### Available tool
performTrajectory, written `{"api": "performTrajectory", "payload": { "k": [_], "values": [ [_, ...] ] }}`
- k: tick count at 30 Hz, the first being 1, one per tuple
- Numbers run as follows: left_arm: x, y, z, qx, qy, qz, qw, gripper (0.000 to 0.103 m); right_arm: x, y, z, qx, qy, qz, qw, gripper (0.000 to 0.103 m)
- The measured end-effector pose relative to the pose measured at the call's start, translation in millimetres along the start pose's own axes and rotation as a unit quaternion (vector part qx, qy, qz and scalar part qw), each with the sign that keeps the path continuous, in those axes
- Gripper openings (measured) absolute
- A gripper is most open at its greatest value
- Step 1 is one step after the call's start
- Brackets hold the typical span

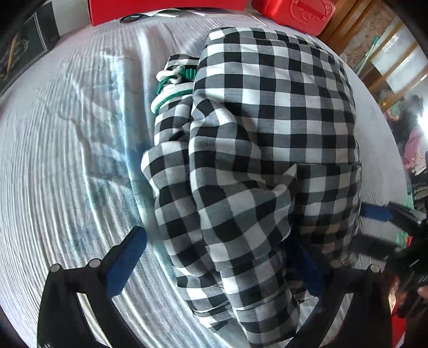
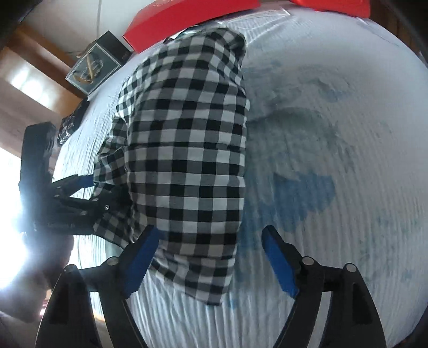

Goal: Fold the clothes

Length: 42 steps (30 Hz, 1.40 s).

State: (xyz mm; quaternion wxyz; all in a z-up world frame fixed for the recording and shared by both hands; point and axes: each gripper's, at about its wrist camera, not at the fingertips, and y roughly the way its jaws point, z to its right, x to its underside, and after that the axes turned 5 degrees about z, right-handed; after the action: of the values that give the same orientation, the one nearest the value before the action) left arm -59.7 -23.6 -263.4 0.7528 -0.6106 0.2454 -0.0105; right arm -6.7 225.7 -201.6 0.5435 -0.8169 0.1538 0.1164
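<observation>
Lying lengthwise away from both wide-open, empty tools (left [image 1: 214, 265], right [image 2: 211, 257]): checked garment [image 1: 262, 150].

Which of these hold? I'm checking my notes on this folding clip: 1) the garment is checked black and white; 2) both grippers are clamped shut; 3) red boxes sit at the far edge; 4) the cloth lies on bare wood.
1) True: the checked garment is black, grey and white.
2) False: the left gripper and right gripper are both open, each straddling the garment's near edge.
3) True: a red box lies beyond the garment.
4) False: it lies on a pale ribbed bedcover.
</observation>
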Motion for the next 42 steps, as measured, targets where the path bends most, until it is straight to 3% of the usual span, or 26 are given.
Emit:
{"api": "performTrajectory", "payload": {
  "k": [6, 11, 12, 13, 14, 15, 17, 19, 29, 31, 33, 34, 39, 42],
  "values": [
    [23, -5, -2, 0.002, -0.004, 0.020, 0.9998, 0.103, 4, 5, 1, 0.005, 0.012, 0.010, 1.000, 0.086],
    [33, -11, -3, 0.012, -0.008, 0.008, 0.9999, 0.103, 3, 4, 12, -0.014, 0.030, 0.009, 0.999, 0.083],
    [25, -13, -9, 0.015, -0.018, 0.005, 0.9997, 0.102, 2, 3, 14, -0.014, 0.035, 0.001, 0.999, 0.076],
    [16, -15, -16, 0.017, -0.027, 0.005, 0.9995, 0.097, 1, 2, 16, -0.015, 0.039, -0.007, 0.999, 0.060],
    [5, -20, -23, 0.013, -0.029, 0.016, 0.9994, 0.097, 0, 0, 17, -0.025, 0.049, -0.011, 0.998, 0.051],
    [4, -29, -25, 0.008, -0.027, 0.032, 0.9991, 0.097, -2, -5, 18, -0.038, 0.059, -0.002, 0.998, 0.047],
    [-5, -49, -33, 0.008, -0.029, 0.063, 0.9976, 0.097, -6, -19, 17, -0.041, 0.055, 0.028, 0.997, 0.048],
    [-16, -44, -40, 0.016, -0.034, 0.054, 0.9978, 0.098, -12, -30, 18, -0.040, 0.051, 0.050, 0.997, 0.056],
    [-63, 19, -49, 0.059, -0.049, 0.020, 0.9968, 0.097, -8, -20, 49, -0.043, 0.084, 0.028, 0.995, 0.058],
    [-66, 24, -35, 0.068, -0.046, 0.012, 0.9966, 0.078, -6, -17, 51, -0.049, 0.086, 0.024, 0.995, 0.058],
    [-66, 22, -26, 0.075, -0.036, 0.007, 0.9965, 0.050, -4, -15, 51, -0.054, 0.085, 0.023, 0.995, 0.058],
    [-66, 20, -22, 0.078, -0.032, 0.004, 0.9965, 0.045, -5, -14, 50, -0.057, 0.085, 0.024, 0.995, 0.058],
    [-64, 8, -24, 0.079, -0.025, -0.001, 0.9965, 0.022, -8, -2, 45, -0.060, 0.077, 0.025, 0.995, 0.058],
    [-62, 19, -26, 0.075, -0.015, -0.011, 0.9970, 0.023, -8, 2, 44, -0.057, 0.073, 0.030, 0.995, 0.058]
  ]
}}
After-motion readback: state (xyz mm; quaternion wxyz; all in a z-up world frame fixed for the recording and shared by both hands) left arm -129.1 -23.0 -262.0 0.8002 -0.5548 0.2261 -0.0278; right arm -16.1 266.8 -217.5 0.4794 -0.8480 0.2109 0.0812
